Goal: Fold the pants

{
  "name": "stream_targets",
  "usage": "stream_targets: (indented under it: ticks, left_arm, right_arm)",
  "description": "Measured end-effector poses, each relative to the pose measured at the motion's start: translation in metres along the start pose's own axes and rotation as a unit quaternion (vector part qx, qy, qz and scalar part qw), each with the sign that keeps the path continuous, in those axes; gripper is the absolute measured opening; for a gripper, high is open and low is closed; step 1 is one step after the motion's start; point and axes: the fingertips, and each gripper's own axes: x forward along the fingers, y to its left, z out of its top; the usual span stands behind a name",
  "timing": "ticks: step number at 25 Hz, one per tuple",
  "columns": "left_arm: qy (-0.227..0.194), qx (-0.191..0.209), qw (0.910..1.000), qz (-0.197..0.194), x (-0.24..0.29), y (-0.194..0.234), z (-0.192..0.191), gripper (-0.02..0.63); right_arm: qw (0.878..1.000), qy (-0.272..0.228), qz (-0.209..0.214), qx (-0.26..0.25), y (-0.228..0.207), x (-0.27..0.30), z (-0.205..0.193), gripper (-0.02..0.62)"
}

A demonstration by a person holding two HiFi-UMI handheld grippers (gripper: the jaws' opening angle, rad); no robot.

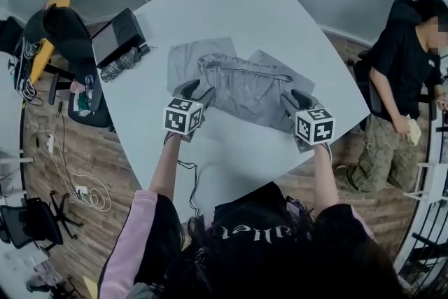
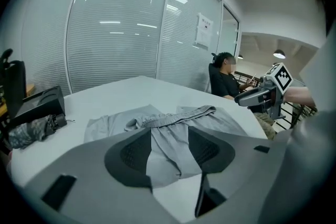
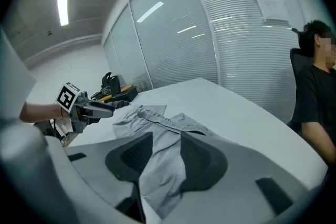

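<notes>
Grey pants (image 1: 245, 84) lie folded over on the white table (image 1: 238, 3), waistband bunched across the middle. My left gripper (image 1: 194, 90) hovers open above the fold's near left corner. My right gripper (image 1: 298, 101) hovers open above the near right corner. In the left gripper view the left gripper (image 2: 169, 152) has spread jaws, and the pants (image 2: 173, 123) show on the table through the gap, not pinched. In the right gripper view the right gripper (image 3: 167, 157) is the same, with the pants (image 3: 157, 123) flat below. Each view shows the other gripper: the right gripper (image 2: 262, 96) and the left gripper (image 3: 84, 107).
A black box (image 1: 119, 35) and a camouflage bundle (image 1: 122, 63) sit at the table's left corner. A person in black (image 1: 399, 73) sits beyond the right edge. Chairs (image 1: 63, 31) and cables (image 1: 84, 192) crowd the floor at the left. Glass walls stand behind the table.
</notes>
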Motion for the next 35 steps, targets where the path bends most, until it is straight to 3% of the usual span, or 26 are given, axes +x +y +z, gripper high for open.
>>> stream_targets:
  ticks: [9,14,28,35]
  left_arm:
    - [-0.082,0.004,0.9965,-0.015,-0.101,-0.049,0.005,0.235]
    - [-0.114,-0.011,0.9933,-0.016,-0.151,-0.068,-0.005,0.194]
    - [-0.131,-0.032,0.9904,-0.029,-0.25,-0.1,-0.072,0.16]
    - [-0.142,-0.022,0.9897,-0.004,-0.28,-0.109,-0.09,0.143]
  right_arm:
    - [0.998,-0.048,0.026,-0.024,0.084,-0.049,0.005,0.158]
    - [0.996,-0.07,0.038,-0.034,0.132,-0.075,0.003,0.153]
    - [0.992,-0.083,0.062,-0.075,0.253,-0.124,-0.04,0.123]
    - [0.987,-0.088,0.084,-0.107,0.295,-0.136,-0.048,0.091]
